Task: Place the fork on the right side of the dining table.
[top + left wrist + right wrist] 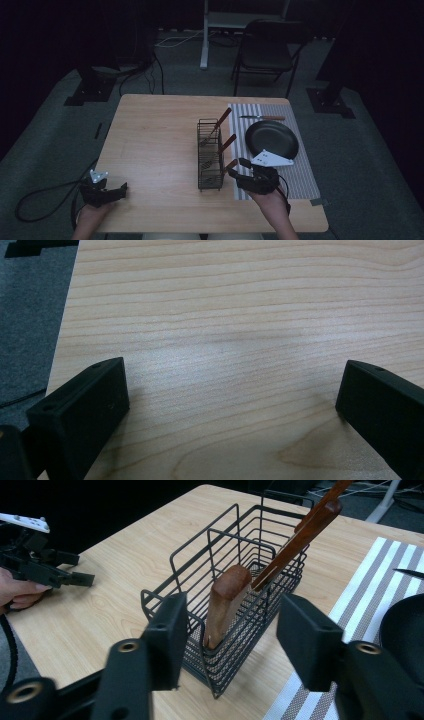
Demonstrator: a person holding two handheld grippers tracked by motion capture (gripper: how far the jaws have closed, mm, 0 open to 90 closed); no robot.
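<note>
Two hand-held grippers are in play. The right hand-held gripper [227, 645], jaws spread and empty, faces the nearest brown wooden utensil handle [226, 605] leaning in the black wire rack [210, 155], which stands mid-desk beside the striped placemat [300, 175]. Risk: closing off-centre may catch the rack wire, tipping or dragging the light rack. Two more wooden-handled utensils [223, 117] lean close behind and may be knocked. The left hand-held gripper [230, 405] rests open near the front-left corner of the wooden desk [155, 135]

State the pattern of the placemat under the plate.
Placemat: brown and white stripes, clearest in the right gripper view.
</note>
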